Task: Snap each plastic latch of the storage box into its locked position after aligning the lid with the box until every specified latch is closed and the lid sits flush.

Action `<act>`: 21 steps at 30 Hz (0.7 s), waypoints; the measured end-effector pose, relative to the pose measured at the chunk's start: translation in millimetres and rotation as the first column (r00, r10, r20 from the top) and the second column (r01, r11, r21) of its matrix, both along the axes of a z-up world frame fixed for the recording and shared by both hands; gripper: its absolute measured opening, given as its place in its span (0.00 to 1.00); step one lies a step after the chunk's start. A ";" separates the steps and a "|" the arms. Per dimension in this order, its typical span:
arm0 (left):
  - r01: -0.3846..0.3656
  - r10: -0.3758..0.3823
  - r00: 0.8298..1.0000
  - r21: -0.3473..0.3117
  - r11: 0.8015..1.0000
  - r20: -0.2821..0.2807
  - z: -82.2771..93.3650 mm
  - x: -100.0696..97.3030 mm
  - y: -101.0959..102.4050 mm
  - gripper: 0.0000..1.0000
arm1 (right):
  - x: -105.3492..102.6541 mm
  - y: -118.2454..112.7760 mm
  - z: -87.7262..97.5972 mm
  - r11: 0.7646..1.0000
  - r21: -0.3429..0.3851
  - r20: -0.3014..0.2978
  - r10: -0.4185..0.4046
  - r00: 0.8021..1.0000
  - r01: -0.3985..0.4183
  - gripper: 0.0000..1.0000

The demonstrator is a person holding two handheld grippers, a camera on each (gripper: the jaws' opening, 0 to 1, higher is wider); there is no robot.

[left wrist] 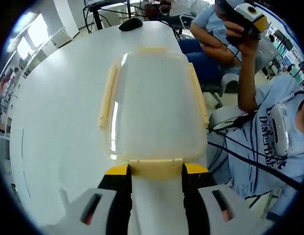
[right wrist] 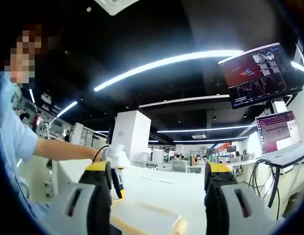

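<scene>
A clear storage box (left wrist: 152, 103) with a translucent lid and pale yellow latches stands on the white table (left wrist: 63, 112). Side latches lie along its left (left wrist: 108, 98) and right (left wrist: 198, 95) edges, and a far latch (left wrist: 152, 49) at the back. My left gripper (left wrist: 156, 170) is open, its yellow-tipped jaws flanking the near latch (left wrist: 157, 166). The right gripper (left wrist: 247, 17) is held high in a raised hand, off the table's right side. In the right gripper view that gripper (right wrist: 159, 171) stands open, aimed across the room, with the box lid (right wrist: 142, 215) low between its jaws.
A black mouse (left wrist: 131, 23) lies at the table's far end. A seated person (left wrist: 215, 44) is beyond the right table edge, with chairs nearby. Monitors (right wrist: 260, 73) hang at the right of the room. A gloved hand (right wrist: 115, 156) reaches in over the table.
</scene>
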State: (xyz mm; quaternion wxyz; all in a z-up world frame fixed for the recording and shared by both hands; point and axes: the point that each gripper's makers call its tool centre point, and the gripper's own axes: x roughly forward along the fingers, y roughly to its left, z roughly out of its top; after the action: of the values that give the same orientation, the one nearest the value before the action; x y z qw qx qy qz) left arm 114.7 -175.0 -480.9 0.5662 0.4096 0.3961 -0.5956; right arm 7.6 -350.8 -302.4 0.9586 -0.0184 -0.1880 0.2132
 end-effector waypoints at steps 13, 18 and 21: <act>-0.005 0.005 1.000 0.033 0.999 -0.003 0.2 -5.3 15.4 0.39 | 3.7 -1.2 -5.8 1.000 0.003 -0.017 -0.004 1.000 0.004 0.78; -0.008 0.009 1.000 0.045 0.999 -0.006 4.6 3.4 24.4 0.39 | 5.0 0.5 -7.6 1.000 -0.005 -0.025 -0.002 1.000 0.002 0.78; -0.010 0.010 1.000 0.050 0.999 -0.006 5.1 2.7 29.4 0.39 | 5.1 0.9 -7.6 1.000 -0.007 -0.026 0.001 1.000 -0.001 0.78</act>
State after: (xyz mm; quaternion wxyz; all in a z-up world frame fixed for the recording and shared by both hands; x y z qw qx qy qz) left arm 117.5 -145.6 -475.9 0.5576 0.4197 0.4145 -0.5840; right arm 12.7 -349.9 -310.0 0.9608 -0.0186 -0.1746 0.2144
